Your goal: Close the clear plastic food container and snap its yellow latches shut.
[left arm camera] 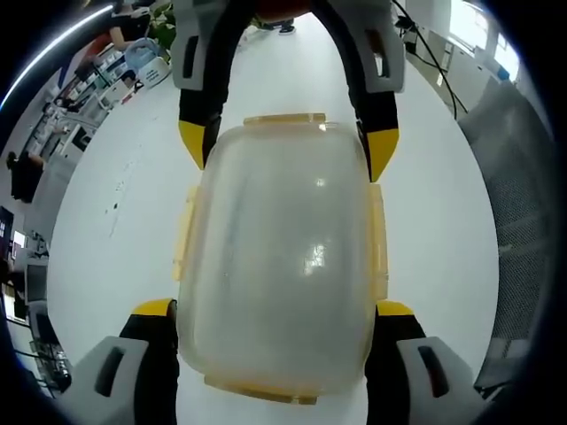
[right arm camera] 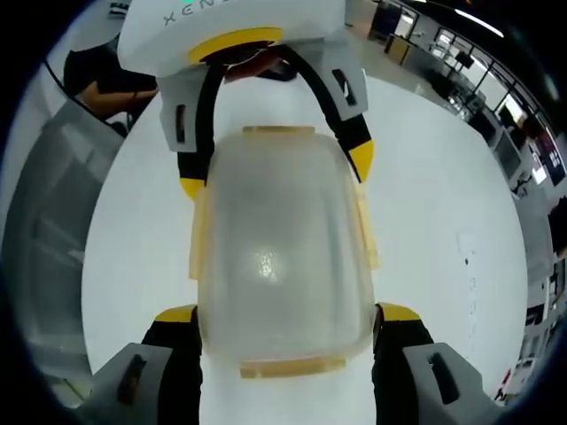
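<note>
Clear plastic food container with its lid on rests on a white table, seen lengthwise in both views, with yellow latches lying along its long sides and at both ends. In the left gripper view, the left gripper straddles the near end, jaws spread wide with yellow tips beside the container's flanks, while the right gripper straddles the far end. In the right gripper view, the right gripper likewise stands wide astride the container, opposite the left gripper at the far end.
</note>
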